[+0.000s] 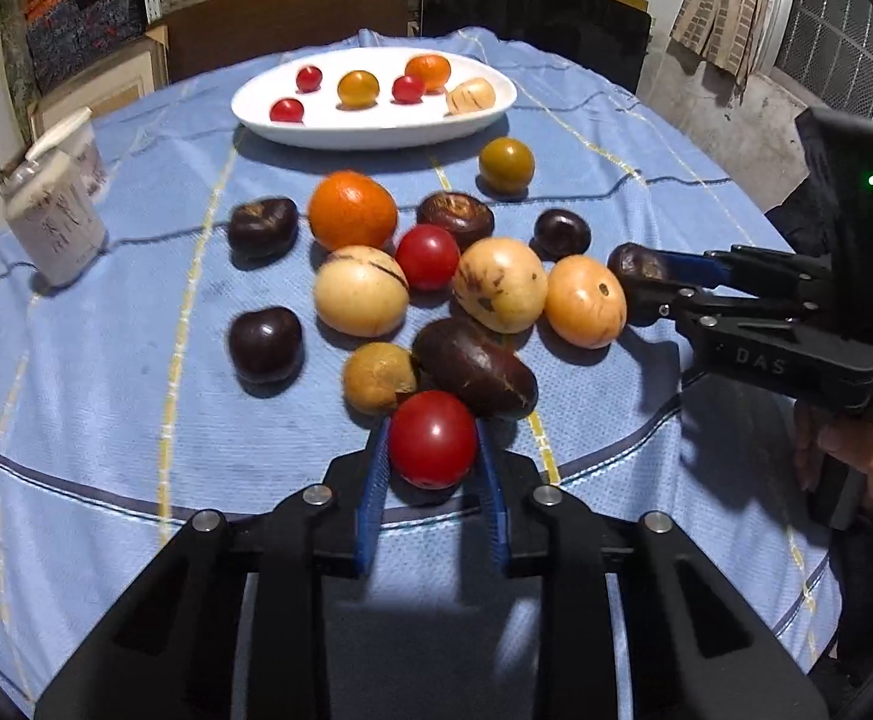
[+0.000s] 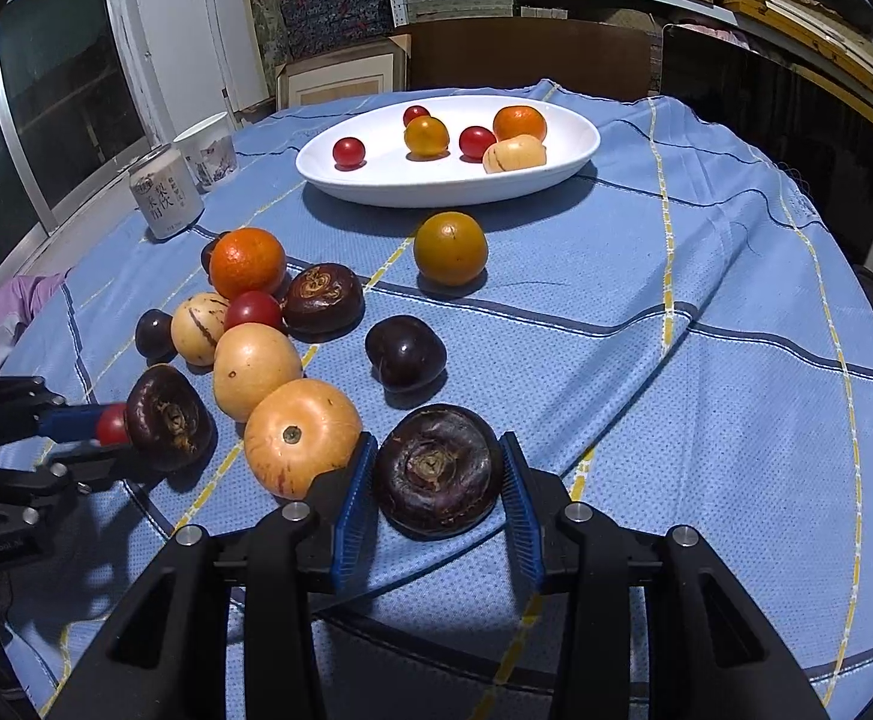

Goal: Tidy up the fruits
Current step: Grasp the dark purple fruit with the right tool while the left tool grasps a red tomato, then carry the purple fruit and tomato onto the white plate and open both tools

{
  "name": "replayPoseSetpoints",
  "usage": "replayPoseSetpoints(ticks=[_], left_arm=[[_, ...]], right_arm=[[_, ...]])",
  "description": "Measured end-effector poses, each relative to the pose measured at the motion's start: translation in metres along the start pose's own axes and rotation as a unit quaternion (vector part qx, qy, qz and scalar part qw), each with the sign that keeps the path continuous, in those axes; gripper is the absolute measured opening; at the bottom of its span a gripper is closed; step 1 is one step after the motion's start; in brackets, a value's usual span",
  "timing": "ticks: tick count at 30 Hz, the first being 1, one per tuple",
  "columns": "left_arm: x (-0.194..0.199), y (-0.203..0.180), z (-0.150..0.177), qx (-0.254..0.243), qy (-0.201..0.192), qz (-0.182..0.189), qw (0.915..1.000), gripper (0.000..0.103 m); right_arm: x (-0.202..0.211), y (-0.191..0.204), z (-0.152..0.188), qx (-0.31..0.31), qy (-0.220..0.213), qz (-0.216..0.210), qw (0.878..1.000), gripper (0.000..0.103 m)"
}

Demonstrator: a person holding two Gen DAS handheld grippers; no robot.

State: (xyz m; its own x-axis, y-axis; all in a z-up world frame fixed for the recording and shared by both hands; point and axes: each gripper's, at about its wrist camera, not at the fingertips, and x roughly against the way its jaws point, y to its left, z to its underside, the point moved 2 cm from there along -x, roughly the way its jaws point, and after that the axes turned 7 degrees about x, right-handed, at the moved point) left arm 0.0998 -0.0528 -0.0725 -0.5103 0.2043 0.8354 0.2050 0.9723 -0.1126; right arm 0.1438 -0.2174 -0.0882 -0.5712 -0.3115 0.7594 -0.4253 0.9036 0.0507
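Down at the near edge of the table, the left gripper (image 1: 433,450) has its blue pads pressed against both sides of a red tomato (image 1: 433,439), clamped on it. The tomato sits at the front of a loose cluster of fruit on the blue cloth (image 1: 106,420), touching a long dark brown fruit (image 1: 475,367) just behind it.

The right gripper (image 2: 439,474) is closed on a round dark fruit (image 2: 438,471), its pads against the fruit's flanks, with the dried stem end facing the camera. Just beside that fruit lies a pale orange fruit (image 2: 301,435), touching the gripper's near finger. In the left wrist view the right gripper (image 1: 646,279) reaches in from the right edge, a hand (image 1: 856,450) around its handle.

At the far side of the table stands a white oval dish (image 2: 376,186) with six small fruits in it: three red tomatoes, two orange ones and a pale striped one. An orange-brown fruit (image 2: 450,248) lies alone between the dish and the cluster. A white can (image 2: 166,198) and a cup (image 2: 208,150) stand near the table's left edge.
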Motion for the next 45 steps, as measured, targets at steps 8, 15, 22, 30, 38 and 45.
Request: replayPoseSetpoints(ticks=[8,15,22,30,38,45], left_arm=[[0.030,0.013,-0.007,-0.010,-0.033,-0.002,0.9994,0.027],[0.042,0.031,-0.016,0.003,-0.036,0.020,0.9992,0.027],[0.038,0.038,-0.045,-0.007,-0.040,0.021,0.9989,0.027],[0.023,0.039,-0.049,0.002,-0.027,0.043,0.9987,0.027],[0.023,0.036,-0.046,0.004,-0.022,0.048,0.9986,0.027],[0.025,0.035,-0.046,0.002,-0.017,0.044,0.9989,0.027]], right_arm=[[0.006,-0.008,-0.001,-0.029,0.000,-0.004,1.000,0.042],[0.022,-0.007,-0.002,-0.043,0.007,-0.011,0.999,0.042],[0.028,-0.005,-0.018,-0.030,0.015,0.005,0.999,0.042],[0.023,0.006,-0.001,0.026,0.029,0.037,0.999,0.068],[0.004,0.025,0.004,0.110,0.053,0.085,0.989,0.042],[0.023,0.013,-0.003,0.053,0.027,0.047,0.997,0.042]])
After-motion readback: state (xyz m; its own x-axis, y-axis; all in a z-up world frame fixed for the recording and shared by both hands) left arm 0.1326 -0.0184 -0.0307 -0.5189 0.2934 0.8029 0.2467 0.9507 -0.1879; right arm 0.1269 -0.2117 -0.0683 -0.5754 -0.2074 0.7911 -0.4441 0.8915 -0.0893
